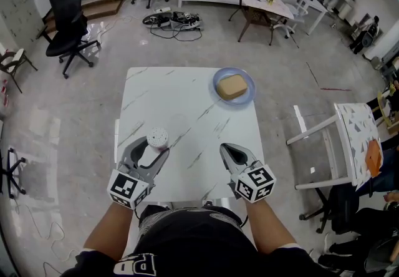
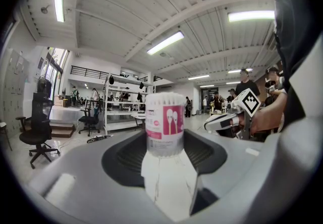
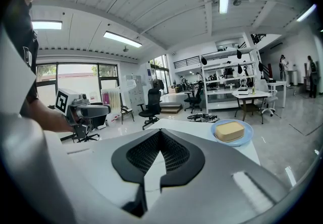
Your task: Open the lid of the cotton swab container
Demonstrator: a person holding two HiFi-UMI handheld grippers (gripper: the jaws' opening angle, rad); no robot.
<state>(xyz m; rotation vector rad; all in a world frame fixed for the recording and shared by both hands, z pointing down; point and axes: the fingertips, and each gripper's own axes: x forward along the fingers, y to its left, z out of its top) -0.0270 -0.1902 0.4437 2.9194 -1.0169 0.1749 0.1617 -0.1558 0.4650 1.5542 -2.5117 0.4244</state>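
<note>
The cotton swab container, a clear cylinder with a white lid and a pink label, stands upright on the white marble table at its near left. My left gripper is shut on its lower body, a finger on each side. The left gripper view shows the container filling the gap between the pads of the left gripper, lid on top. My right gripper rests shut and empty over the near right of the table. Its closed tips point past the container.
A blue plate with a tan block sits at the table's far right corner; the plate also shows in the right gripper view. A white chair stands right of the table, a black office chair far left.
</note>
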